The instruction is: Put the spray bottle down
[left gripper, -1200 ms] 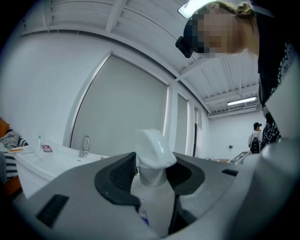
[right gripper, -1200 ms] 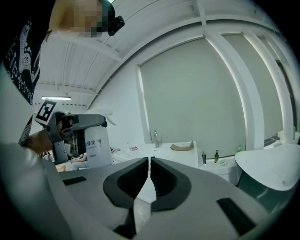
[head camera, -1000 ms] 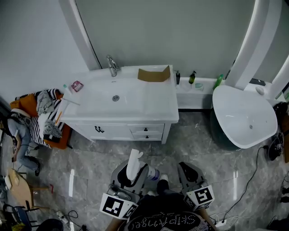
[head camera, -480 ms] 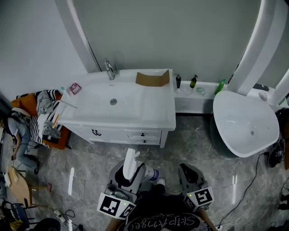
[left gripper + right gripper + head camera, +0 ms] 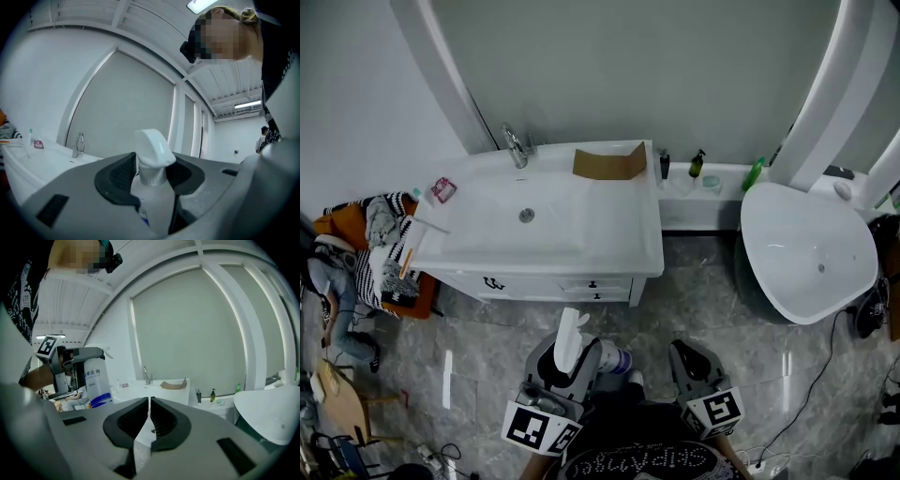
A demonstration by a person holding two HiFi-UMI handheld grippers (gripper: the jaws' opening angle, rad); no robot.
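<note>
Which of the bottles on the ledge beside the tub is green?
The green bottle, the one nearest the bathtub; the pump bottle and the leftmost bottle are both dark.

Overhead view; both gripper views toward vanity (image 5: 619, 225)

Head view: left tool (image 5: 570, 361) covers most of the spray bottle (image 5: 572, 336); only the trigger top and base end show. Left gripper view: the bottle's lower body sits behind the jaws and is cut by the bottom edge. Small bottles (image 5: 697, 163) on the ledge (image 5: 722, 187) and the pink item (image 5: 442, 189) on the counter (image 5: 619, 217) are too small to identify.
</note>
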